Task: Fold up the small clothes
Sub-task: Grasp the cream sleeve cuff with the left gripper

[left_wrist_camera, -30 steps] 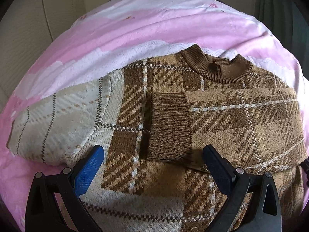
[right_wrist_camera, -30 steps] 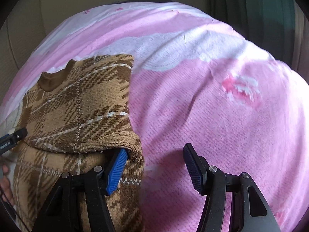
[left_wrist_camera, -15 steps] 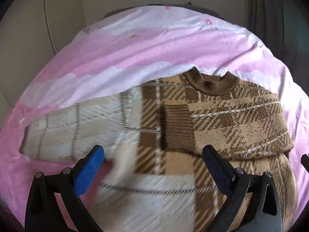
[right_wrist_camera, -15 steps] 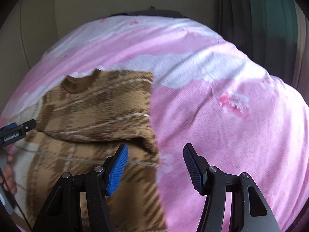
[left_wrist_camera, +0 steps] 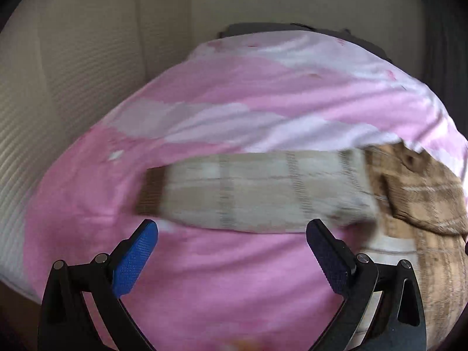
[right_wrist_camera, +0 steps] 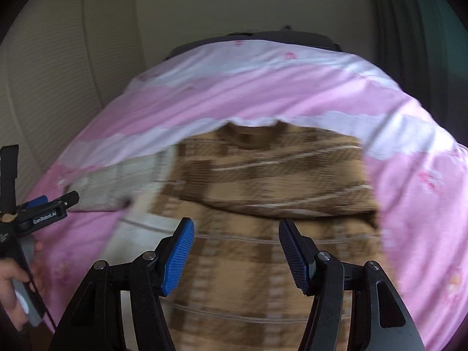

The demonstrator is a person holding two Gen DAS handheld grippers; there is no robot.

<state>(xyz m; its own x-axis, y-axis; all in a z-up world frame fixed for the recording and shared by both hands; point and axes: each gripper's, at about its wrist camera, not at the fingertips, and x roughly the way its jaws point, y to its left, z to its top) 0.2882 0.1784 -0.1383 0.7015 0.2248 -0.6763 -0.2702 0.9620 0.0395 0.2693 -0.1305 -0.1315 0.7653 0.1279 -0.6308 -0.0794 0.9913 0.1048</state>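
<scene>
A small brown plaid sweater (right_wrist_camera: 263,199) lies flat on a pink and white bedspread (right_wrist_camera: 263,87). One sleeve is folded across its chest (right_wrist_camera: 292,187). The other sleeve (left_wrist_camera: 251,193), pale cream with a brown cuff, stretches out flat to the left. My left gripper (left_wrist_camera: 231,251) is open and empty, above the pink cover just in front of that sleeve. It also shows in the right wrist view (right_wrist_camera: 55,204). My right gripper (right_wrist_camera: 235,248) is open and empty above the sweater's lower body.
The bedspread (left_wrist_camera: 234,102) covers a rounded bed. A cream ribbed wall (left_wrist_camera: 58,87) stands close on the left. A dark curtain (right_wrist_camera: 424,44) hangs at the right. A dark headboard edge (right_wrist_camera: 263,36) shows at the far end.
My left gripper has swung left, from over the sweater's body to in front of the outstretched sleeve. My right gripper has moved left, from the sweater's right edge to over its body. Both stay open.
</scene>
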